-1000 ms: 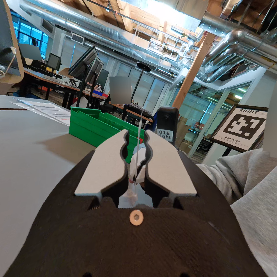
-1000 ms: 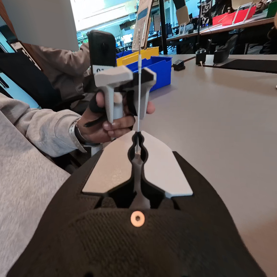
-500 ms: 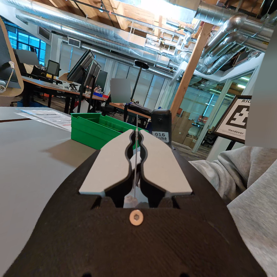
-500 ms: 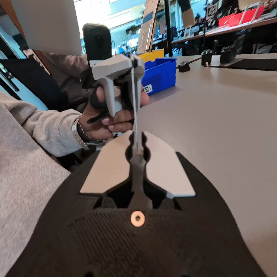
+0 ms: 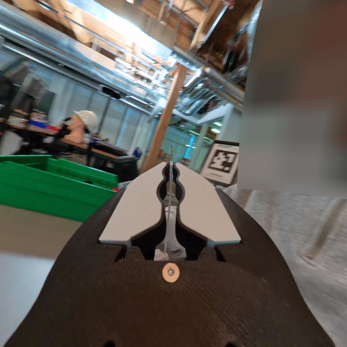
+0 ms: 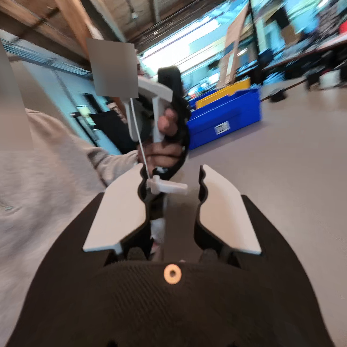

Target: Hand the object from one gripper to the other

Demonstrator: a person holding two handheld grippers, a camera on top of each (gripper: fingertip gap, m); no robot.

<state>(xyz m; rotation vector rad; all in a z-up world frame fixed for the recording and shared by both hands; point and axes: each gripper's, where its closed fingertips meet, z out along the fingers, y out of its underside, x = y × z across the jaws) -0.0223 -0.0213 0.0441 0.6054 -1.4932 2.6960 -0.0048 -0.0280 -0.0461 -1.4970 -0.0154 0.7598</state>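
Now released by my right gripper (image 6: 171, 175), whose fingers have spread wide, the thin white probe (image 5: 170, 189) sits pinched between my left gripper's (image 5: 170, 165) closed fingers, above the grey desk (image 6: 281, 159).

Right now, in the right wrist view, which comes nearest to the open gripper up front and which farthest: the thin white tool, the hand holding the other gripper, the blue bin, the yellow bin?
From the right gripper:
1. Thin white tool, between its fingers, leaning left.
2. Hand, just beyond, left of centre.
3. Blue bin, farther right on the table.
4. Yellow bin, behind the blue one.
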